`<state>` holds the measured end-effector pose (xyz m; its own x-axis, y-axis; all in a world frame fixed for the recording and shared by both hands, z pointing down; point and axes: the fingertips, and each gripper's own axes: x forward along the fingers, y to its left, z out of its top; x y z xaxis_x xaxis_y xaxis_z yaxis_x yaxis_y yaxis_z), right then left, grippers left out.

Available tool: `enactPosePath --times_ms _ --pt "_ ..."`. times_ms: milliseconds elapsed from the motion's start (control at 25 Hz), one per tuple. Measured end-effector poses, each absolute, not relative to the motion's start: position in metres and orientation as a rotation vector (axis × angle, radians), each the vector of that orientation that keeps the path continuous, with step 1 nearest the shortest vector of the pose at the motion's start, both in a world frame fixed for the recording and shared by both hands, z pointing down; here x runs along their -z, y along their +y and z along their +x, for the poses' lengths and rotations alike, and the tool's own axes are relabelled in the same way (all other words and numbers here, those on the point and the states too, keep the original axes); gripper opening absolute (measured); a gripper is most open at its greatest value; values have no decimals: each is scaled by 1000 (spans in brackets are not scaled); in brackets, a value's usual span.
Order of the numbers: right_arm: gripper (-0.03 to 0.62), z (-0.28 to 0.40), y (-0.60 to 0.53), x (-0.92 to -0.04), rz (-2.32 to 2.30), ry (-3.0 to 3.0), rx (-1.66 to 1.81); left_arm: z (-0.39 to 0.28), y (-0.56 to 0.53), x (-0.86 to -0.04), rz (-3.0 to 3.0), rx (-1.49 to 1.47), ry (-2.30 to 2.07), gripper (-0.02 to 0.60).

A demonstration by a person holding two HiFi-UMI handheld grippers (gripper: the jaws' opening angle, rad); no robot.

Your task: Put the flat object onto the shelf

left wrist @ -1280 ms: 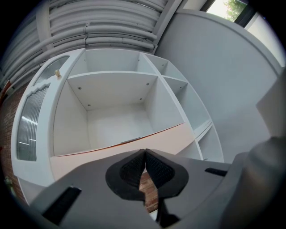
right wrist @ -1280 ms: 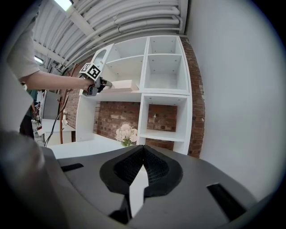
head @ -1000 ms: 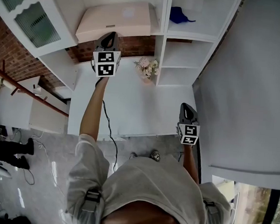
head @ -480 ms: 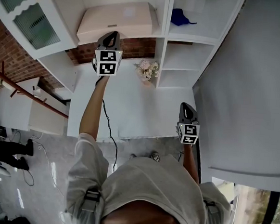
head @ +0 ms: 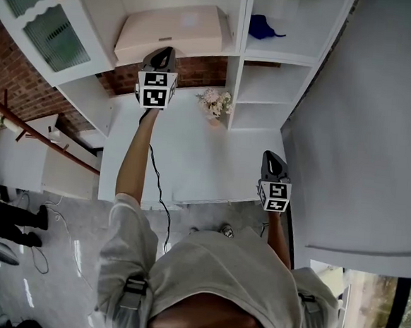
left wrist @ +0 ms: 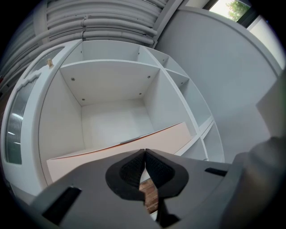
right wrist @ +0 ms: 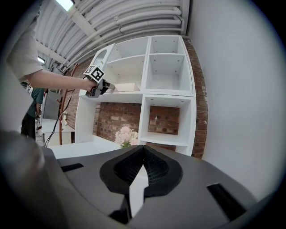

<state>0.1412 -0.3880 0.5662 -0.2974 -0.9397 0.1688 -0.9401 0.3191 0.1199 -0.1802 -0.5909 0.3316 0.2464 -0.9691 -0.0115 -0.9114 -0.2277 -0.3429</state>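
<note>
- Right hand-held gripper point(right wrist: 143, 150): jaws closed tip to tip with nothing between them. It hangs low, close to the person's body, over the near edge of the white table point(head: 192, 159), and takes no part in the placement.
- Flowers point(head: 216, 100): a small bunch standing on the table, ahead of the right hand-held gripper and below and to the right of the left one. They are not part of the task.
- Left hand-held gripper point(left wrist: 145, 154): raised on an outstretched arm and pointed into the upper shelf opening, jaws pressed together and empty. The flat object is not between them.
- Flat object point(left wrist: 111, 152): a pale pink panel lying flat directly beyond the left hand-held gripper's tips. Its long front edge runs just ahead of them, and whether the tips touch that edge cannot be told.
- Shelf point(left wrist: 111, 118): the white compartment that opens ahead of the left hand-held gripper. Its floor carries the flat object, and the space above the object is bare.
- Progress (judgement): the main step appears done, since the object rests on the shelf, free of both hand-held grippers. What seems left is at most a push deeper, as the front edge lies near the shelf's lip, and then drawing the left arm back.
</note>
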Motion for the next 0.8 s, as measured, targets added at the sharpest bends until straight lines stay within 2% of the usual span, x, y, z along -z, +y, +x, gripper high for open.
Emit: enactPosePath --times_ms 400,800 --pt "29 143 -374 -565 1719 -2382 -7 -181 -564 -341 -2280 232 1724 17" --pt "29 118 -376 -570 1646 -2426 -11 -188 -505 -386 -2338 197 1751 17"
